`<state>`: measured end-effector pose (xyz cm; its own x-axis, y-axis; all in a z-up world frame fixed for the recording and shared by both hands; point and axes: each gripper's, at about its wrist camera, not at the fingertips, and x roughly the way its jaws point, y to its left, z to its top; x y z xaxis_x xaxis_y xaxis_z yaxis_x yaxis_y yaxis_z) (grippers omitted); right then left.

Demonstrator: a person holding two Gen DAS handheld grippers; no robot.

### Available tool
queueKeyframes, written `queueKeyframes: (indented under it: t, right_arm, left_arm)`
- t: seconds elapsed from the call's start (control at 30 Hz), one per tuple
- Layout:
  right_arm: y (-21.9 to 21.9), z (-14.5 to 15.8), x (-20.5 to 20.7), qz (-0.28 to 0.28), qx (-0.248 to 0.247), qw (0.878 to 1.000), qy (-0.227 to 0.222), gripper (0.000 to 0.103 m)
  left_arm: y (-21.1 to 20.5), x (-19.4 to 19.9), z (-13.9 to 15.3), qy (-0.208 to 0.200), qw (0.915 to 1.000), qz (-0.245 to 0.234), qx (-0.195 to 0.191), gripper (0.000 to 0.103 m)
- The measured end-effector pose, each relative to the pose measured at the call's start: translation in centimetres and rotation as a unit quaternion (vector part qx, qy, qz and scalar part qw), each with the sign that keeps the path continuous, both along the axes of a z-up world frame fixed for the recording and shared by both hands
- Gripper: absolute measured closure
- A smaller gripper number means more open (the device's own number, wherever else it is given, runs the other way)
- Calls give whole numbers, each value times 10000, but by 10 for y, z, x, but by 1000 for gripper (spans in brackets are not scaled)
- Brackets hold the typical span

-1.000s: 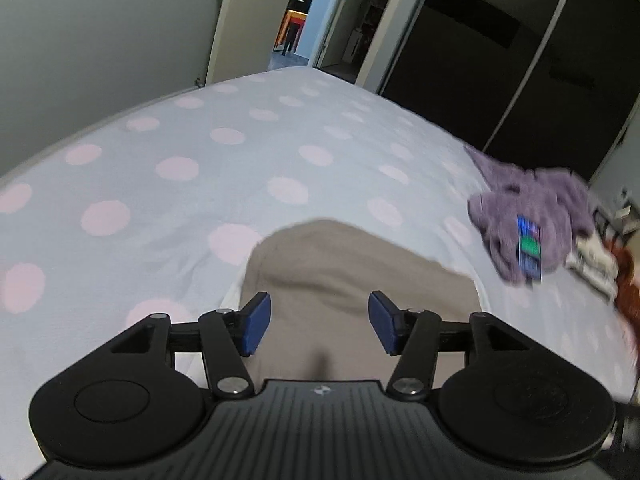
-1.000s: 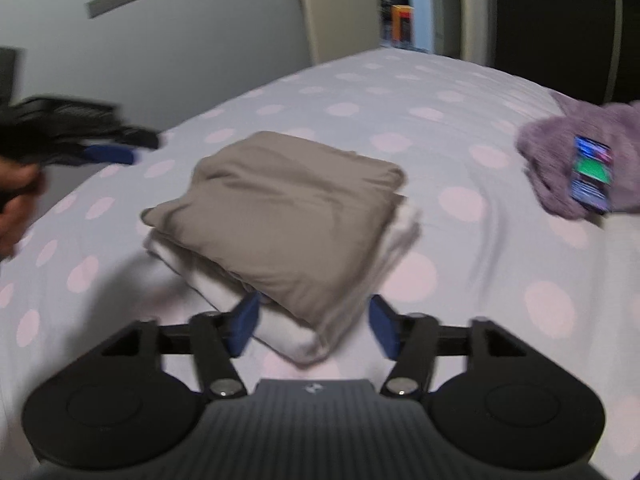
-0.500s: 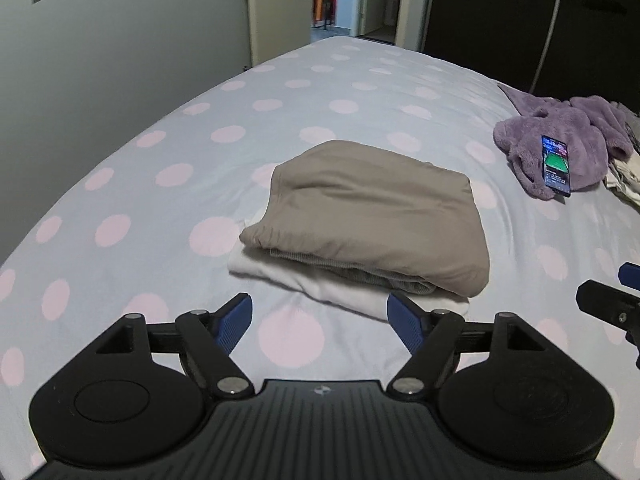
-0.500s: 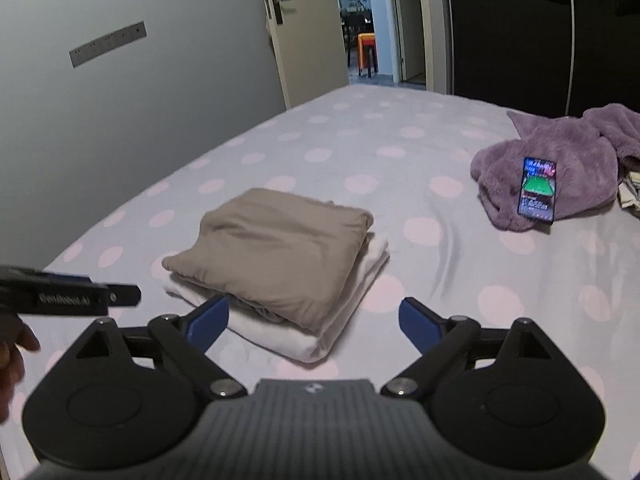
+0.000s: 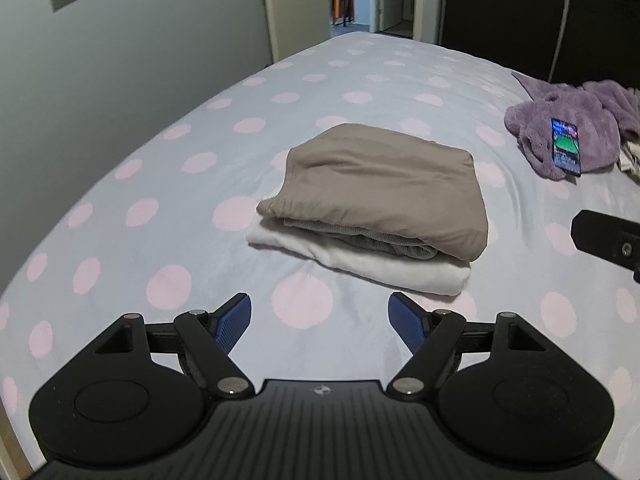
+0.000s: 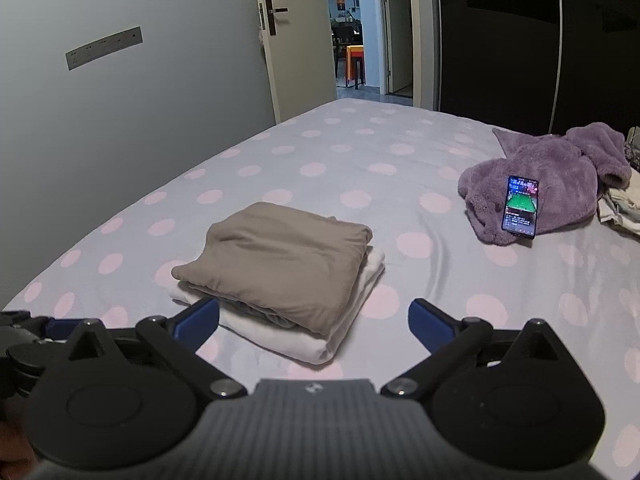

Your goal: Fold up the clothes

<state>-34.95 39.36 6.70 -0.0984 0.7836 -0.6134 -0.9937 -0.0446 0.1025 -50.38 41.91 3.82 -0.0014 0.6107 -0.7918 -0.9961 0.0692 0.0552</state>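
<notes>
A folded taupe garment (image 5: 384,184) (image 6: 280,256) lies on top of a folded white garment (image 5: 380,268) (image 6: 288,340), stacked in the middle of the bed. My left gripper (image 5: 319,308) hangs open just short of the stack's near edge, with only the sheet between its blue pads. My right gripper (image 6: 314,308) hovers over the stack's near corner. Its jaws are opening wide and the pads touch no cloth. A black part of the right gripper (image 5: 604,236) shows at the right edge of the left wrist view.
The bed (image 5: 160,200) has a pale blue sheet with pink dots. At the far right sits a crumpled purple fleece (image 6: 560,176) with a lit phone (image 6: 520,206) leaning on it and light clothes (image 6: 620,208) beside it. Grey wall left; open door and dark wardrobe behind.
Both grippers have drawn back from the stack and spread their jaws wider. The left one swung away from close over the taupe garment. The right one rose.
</notes>
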Motion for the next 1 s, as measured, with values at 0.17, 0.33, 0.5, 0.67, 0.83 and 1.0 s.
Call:
queueKeyframes:
  t: [0.17, 0.33, 0.5, 0.67, 0.83, 1.0]
  right_arm:
    - [1, 3, -7, -72, -103, 9999, -45, 1]
    - [1, 5, -10, -161, -108, 9997, -113, 1]
    - [0, 5, -10, -191, -128, 9997, -75, 1]
    - [-1, 3, -11, -177, -161, 9997, -67, 1]
    - [-2, 2, -10, -173, -166, 9997, -47, 1]
    - [-3, 2, -8, -186, -172, 9997, -30, 1]
  left_arm:
    - [-1, -5, 8, 42, 9999, 123, 79, 28]
    - [2, -6, 13, 51, 9998, 175, 81, 28]
    - [2, -6, 17, 27, 9998, 176, 128, 27]
    - [-1, -6, 17, 5, 9998, 191, 108, 27]
    - [-2, -4, 19, 6, 9998, 177, 116, 27]
    - [-6, -2, 18, 23, 9998, 167, 110, 27]
